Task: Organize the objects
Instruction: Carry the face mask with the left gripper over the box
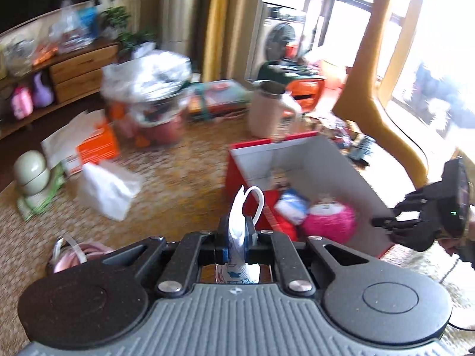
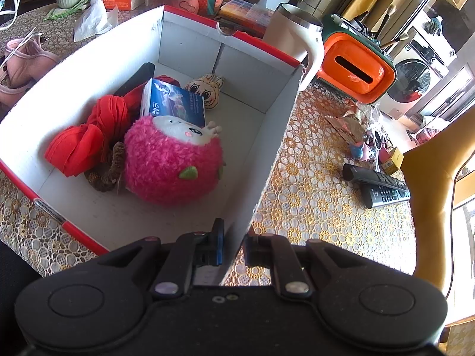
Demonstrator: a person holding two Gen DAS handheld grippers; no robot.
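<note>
My left gripper [image 1: 236,238] was clamped on a thin white mask [image 1: 237,225], its ear loop curling up just past the fingertips. The right gripper [image 2: 234,247] was pinched on the near wall of the box [image 2: 267,160], one finger inside and one outside.

Stuff around: ahead of the left jaws and a bit right sat the box [image 1: 311,160], open at the top, with a pink plush [image 1: 329,222] and a blue pack [image 1: 292,206] showing inside. Past it stood a white jug [image 1: 267,109]. Off to the left of those jaws were a white tissue [image 1: 108,188], an orange carton [image 1: 96,148] and a pale green pot [image 1: 31,172]. A pink strap thing [image 1: 78,253] lay close by my left side. Nothing sat between the mask and the box opening. The whole left view was pretty blurry, so small stuff was hard to make out.

The left view also caught the right gripper [image 1: 383,222] from the side, at the box's right edge.

The right view was sharp and looked straight into the box: pink plush [image 2: 172,166] just ahead of the jaws, red cloth [image 2: 95,136] left of it, the blue pack [image 2: 175,103] behind, a little tiger-face toy [image 2: 206,89] further back, something brown [image 2: 109,169] tucked under. Right of the box on the lace cloth [image 2: 311,192] lay two remotes [image 2: 380,187], and farther back an orange tissue holder [image 2: 356,71] beside the jug [image 2: 297,38]. None of those remotes showed in the left view.
</note>
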